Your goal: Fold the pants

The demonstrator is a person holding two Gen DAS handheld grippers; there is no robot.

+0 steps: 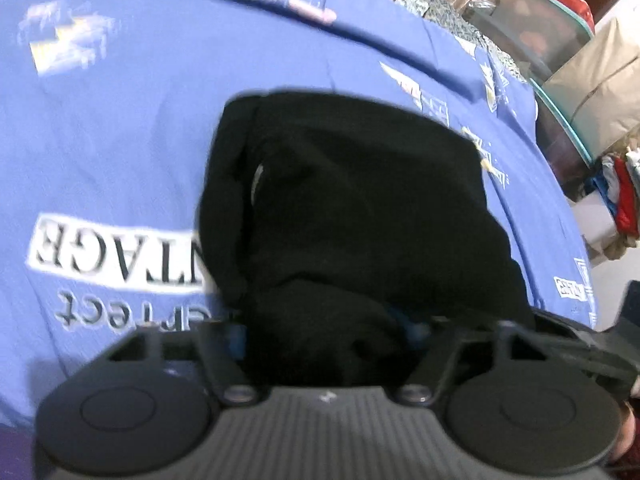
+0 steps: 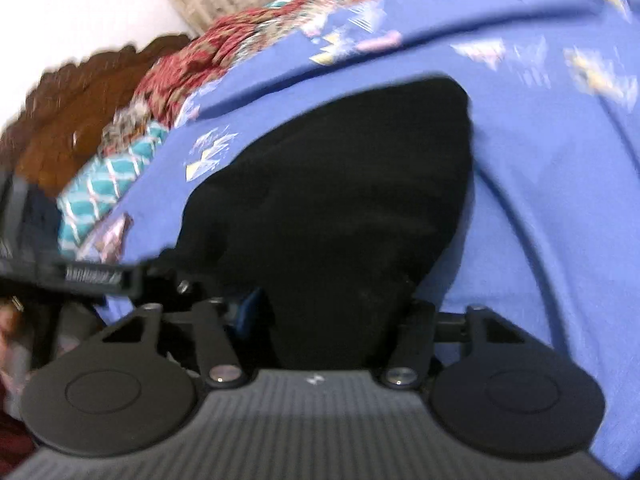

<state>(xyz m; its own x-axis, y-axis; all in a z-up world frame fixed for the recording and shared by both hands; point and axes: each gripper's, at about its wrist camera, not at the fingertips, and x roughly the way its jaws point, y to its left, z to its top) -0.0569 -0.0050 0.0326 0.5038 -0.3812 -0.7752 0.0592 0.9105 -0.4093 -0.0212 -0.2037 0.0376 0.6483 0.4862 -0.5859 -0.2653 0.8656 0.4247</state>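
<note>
Black pants [image 2: 340, 216] bunched between the right gripper [image 2: 324, 320] fingers, over blue bedsheet [image 2: 540, 200].

The pants [image 1: 344, 208] lie on the bedsheet [image 1: 120, 140], bunched right in front of my left gripper [image 1: 332, 344], running from its fingers toward twelve o'clock. The printed lettering [image 1: 116, 256] on the sheet sits at nine o'clock of the pants, partly tucked under their edge. A storage bin [image 1: 548, 36] stands off the bed at two o'clock. From my right gripper [image 2: 332, 332] the same pants [image 2: 344, 208] spread ahead toward twelve, sheet [image 2: 552, 200] on both sides. A heap of patterned bedding [image 2: 192, 68] lies at ten o'clock, with the headboard [image 2: 80, 108] behind it.
</note>
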